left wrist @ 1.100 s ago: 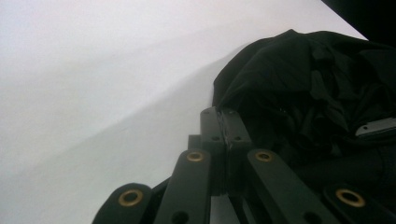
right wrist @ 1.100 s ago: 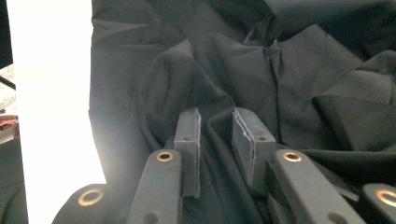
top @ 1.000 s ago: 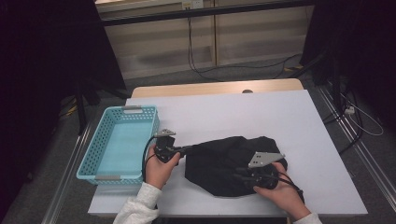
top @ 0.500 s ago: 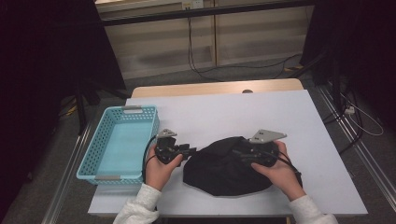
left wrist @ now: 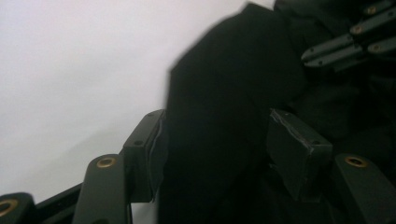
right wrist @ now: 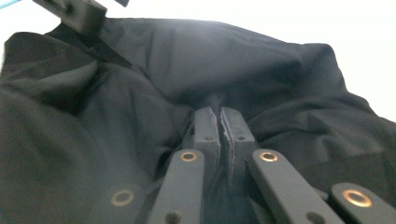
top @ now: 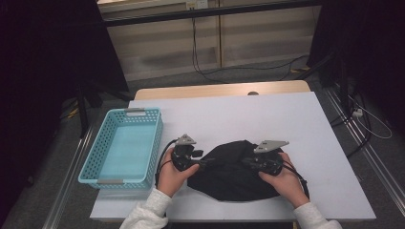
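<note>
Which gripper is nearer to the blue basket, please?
Left. The left gripper works at the black cloth's left edge, right beside the basket. The right gripper is on the cloth, farther from it.

The high view is dim at its edges, with near-black corners, while the white table (top: 296,124) catches even light from above and is sharp. In the left gripper view the table is washed out to pale glare and the black cloth (left wrist: 224,116) is soft and blurred. In the right gripper view its folds show clearly.
</note>
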{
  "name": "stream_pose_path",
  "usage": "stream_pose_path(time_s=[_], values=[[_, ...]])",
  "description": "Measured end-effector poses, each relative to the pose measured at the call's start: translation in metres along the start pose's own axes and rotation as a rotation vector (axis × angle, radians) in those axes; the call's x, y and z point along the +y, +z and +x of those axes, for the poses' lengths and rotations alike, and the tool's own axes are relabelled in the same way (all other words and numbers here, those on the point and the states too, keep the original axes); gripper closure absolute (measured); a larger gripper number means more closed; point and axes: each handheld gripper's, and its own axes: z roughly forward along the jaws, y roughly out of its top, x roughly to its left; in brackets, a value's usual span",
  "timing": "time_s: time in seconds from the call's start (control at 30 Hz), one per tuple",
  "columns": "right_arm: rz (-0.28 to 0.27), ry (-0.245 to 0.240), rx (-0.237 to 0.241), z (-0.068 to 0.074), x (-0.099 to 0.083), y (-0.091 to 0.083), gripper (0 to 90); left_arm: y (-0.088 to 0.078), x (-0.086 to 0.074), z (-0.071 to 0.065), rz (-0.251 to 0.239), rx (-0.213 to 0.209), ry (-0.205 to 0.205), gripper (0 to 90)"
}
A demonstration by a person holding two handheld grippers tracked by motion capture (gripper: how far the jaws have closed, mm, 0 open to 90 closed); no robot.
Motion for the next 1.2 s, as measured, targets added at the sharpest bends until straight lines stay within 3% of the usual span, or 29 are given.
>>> stream_pose_path(time_s=[0.13,0.2,0.3,0.33,0.4,0.53,0.57,0.77,0.97,1.13,1.2], values=[[0.002,0.003,0.005,0.002,-0.008,-0.008,86.4,0.014,0.001,-0.007,0.04,-0.019,0.032,42.9],[0.0,0.005,0.001,0.002,-0.011,-0.011,86.4,0.02,0.0,-0.009,0.049,-0.008,0.051,45.0],[-0.013,-0.008,0.021,0.002,-0.016,-0.016,85.4,0.025,-0.001,-0.008,0.039,0.01,0.061,54.5],[-0.015,-0.014,0.028,0.001,-0.018,-0.018,85.3,0.026,-0.001,-0.008,0.038,-0.003,0.067,57.2],[-0.017,0.005,0.028,-0.001,-0.021,-0.021,85.0,0.027,0.001,-0.008,0.047,0.004,0.06,63.1],[-0.023,0.019,0.037,-0.004,-0.023,-0.023,85.4,0.029,0.002,-0.009,0.046,0.009,0.033,82.3],[-0.023,0.017,0.039,-0.004,-0.023,-0.022,85.4,0.029,0.002,-0.009,0.057,0.028,0.032,87.8],[-0.029,0.02,0.048,-0.005,-0.025,-0.023,85.4,0.011,0.008,0.003,-0.01,0.004,-0.038,89.6],[-0.038,0.012,0.051,-0.006,-0.026,-0.025,85.3,-0.016,0.008,0.024,-0.08,0.026,-0.108,89.6],[-0.032,0.001,0.066,-0.005,-0.024,-0.025,85.6,-0.028,0.008,0.036,-0.121,0.045,-0.141,89.6],[-0.047,-0.009,0.046,-0.004,-0.022,-0.026,81.8,-0.029,0.007,0.038,-0.132,0.049,-0.148,89.6]])
